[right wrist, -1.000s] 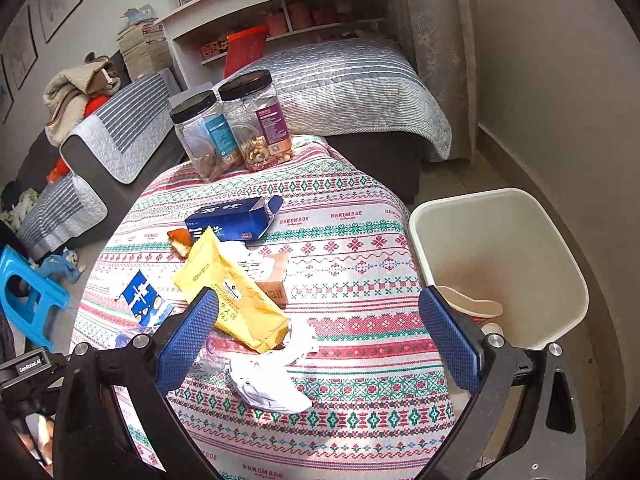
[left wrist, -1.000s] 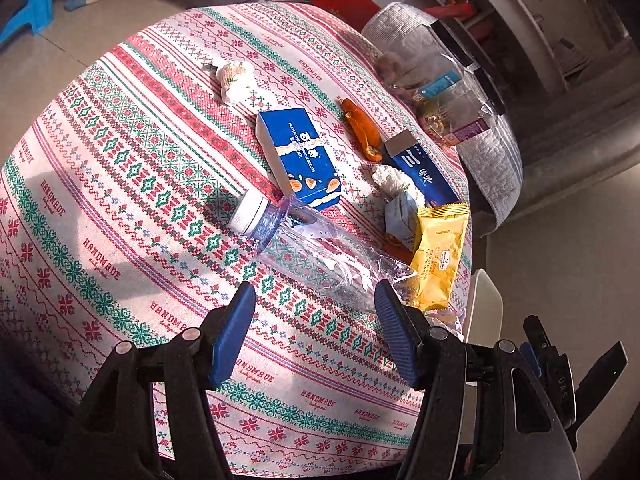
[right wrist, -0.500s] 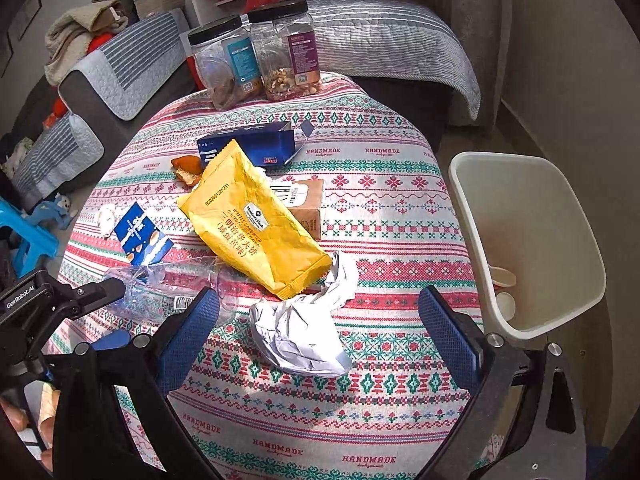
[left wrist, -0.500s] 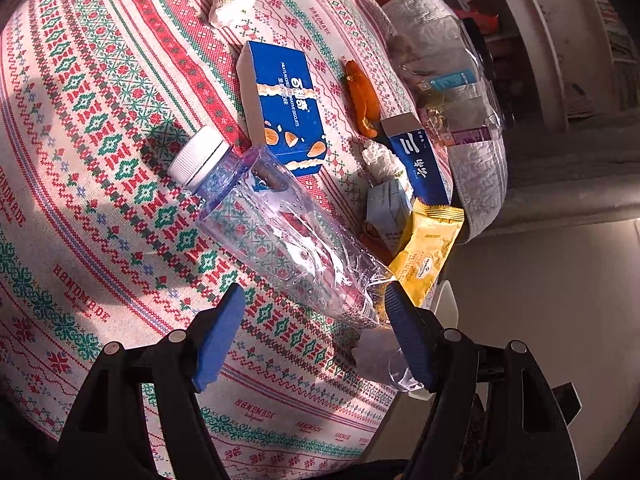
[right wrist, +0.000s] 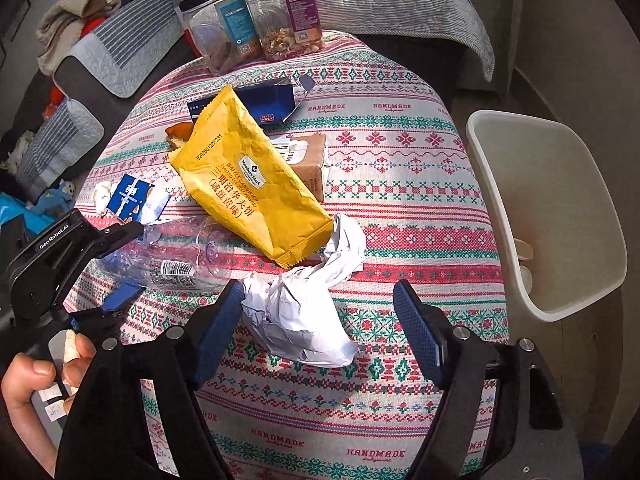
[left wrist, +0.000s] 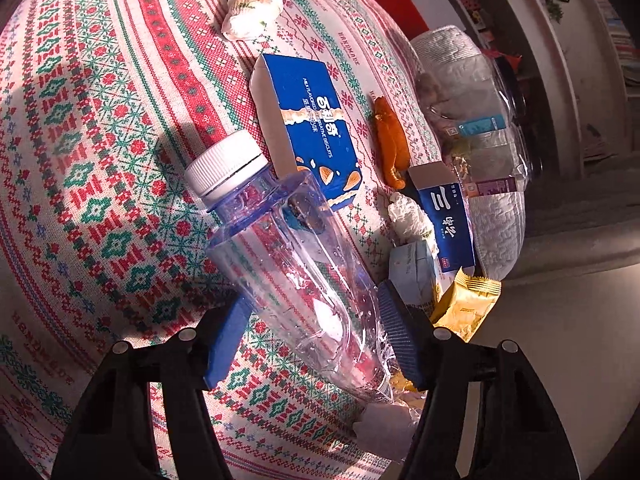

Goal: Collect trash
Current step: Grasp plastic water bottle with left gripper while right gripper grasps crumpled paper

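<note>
Now the left gripper [left wrist: 312, 332] has closed in around the clear bottle [left wrist: 288, 256], its body between the spread jaws, not yet squeezed. Meanwhile the right gripper [right wrist: 320, 328], also wide, has descended over the crumpled paper [right wrist: 304, 320]. Patterned tablecloth [right wrist: 400, 184] lies beneath; the white bin [right wrist: 560, 216] waits right of it.

The left gripper [left wrist: 312, 336] was held low with its jaws spread, one blue pad at either side of the gap; in the right wrist view it [right wrist: 120, 264] sat at the near left, gripped by the person's left hand [right wrist: 36, 372]; the right gripper [right wrist: 320, 332] stood wide open, fingers [right wrist: 420, 336] pointing to the far side.
</note>
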Motion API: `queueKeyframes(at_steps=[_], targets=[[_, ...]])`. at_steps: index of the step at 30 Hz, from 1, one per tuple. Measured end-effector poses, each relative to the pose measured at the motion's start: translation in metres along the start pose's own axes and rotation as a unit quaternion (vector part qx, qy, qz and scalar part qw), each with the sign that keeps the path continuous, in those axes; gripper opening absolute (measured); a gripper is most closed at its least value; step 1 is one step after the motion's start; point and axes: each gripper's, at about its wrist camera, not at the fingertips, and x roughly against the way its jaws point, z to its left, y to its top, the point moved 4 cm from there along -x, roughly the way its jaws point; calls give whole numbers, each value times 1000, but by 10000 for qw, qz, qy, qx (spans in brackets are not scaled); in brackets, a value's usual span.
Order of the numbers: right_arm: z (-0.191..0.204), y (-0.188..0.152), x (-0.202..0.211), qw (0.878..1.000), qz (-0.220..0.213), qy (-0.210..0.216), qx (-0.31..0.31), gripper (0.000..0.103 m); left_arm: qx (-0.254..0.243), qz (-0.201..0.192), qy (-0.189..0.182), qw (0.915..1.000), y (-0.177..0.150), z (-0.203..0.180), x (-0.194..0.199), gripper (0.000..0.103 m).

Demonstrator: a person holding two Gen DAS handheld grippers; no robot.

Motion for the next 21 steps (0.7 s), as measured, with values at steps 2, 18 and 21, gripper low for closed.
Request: queueKeyframes(at_steps=[2, 18, 21], targets=[[0, -1, -2, 9996, 68, 250, -71, 58, -7, -24, -52, 10000, 3, 1, 1, 59], [-1, -1, 14, 9975, -39, 696, -140, 34, -238, -291, -38, 9993, 0, 3, 29, 47], [-4, 1, 20, 9966, -117, 788, -207, 34, -304, -375, -42, 9988, 1, 2, 39, 47]])
